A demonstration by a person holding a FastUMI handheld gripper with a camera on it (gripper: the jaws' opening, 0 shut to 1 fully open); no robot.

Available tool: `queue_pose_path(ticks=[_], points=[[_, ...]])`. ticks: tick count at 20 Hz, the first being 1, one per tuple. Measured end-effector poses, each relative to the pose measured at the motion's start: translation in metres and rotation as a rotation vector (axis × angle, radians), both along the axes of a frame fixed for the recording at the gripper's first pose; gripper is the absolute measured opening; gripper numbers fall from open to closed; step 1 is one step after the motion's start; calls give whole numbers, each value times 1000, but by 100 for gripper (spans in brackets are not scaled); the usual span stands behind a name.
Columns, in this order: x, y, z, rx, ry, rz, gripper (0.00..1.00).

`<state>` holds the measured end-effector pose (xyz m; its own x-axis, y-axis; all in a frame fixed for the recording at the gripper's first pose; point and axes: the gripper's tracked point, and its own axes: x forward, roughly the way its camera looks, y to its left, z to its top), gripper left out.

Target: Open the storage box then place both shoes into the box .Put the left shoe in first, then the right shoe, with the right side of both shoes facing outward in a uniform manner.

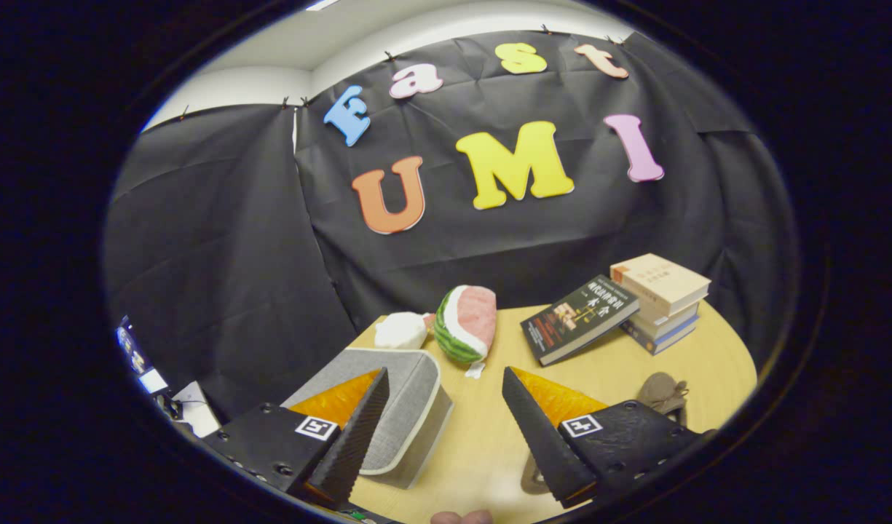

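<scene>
A grey fabric storage box with a pale rim lies on the wooden table, its lid down, partly behind my left finger. My gripper hangs above the table, open, with bare tabletop between its fingers. A brownish shoe lies to the right, partly hidden behind my right finger. A bit of a brown thing shows under the right finger near the table's near edge; I cannot tell whether it is a shoe.
A plush watermelon slice and a white plush sit beyond the box. A dark book leans against a stack of books at the far right. Fingertips of a hand peek in at the near edge.
</scene>
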<state>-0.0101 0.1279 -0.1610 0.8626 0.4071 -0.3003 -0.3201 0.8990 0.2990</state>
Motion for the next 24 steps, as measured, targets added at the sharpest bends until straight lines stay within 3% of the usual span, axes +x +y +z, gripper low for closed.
queue_pose_path(ticks=[6, 13, 24], points=[[2, 49, -55, 53, 109, 78, 95], [10, 75, -98, 136, 209, 92, 95], [18, 108, -121, 390, 373, 154, 96]])
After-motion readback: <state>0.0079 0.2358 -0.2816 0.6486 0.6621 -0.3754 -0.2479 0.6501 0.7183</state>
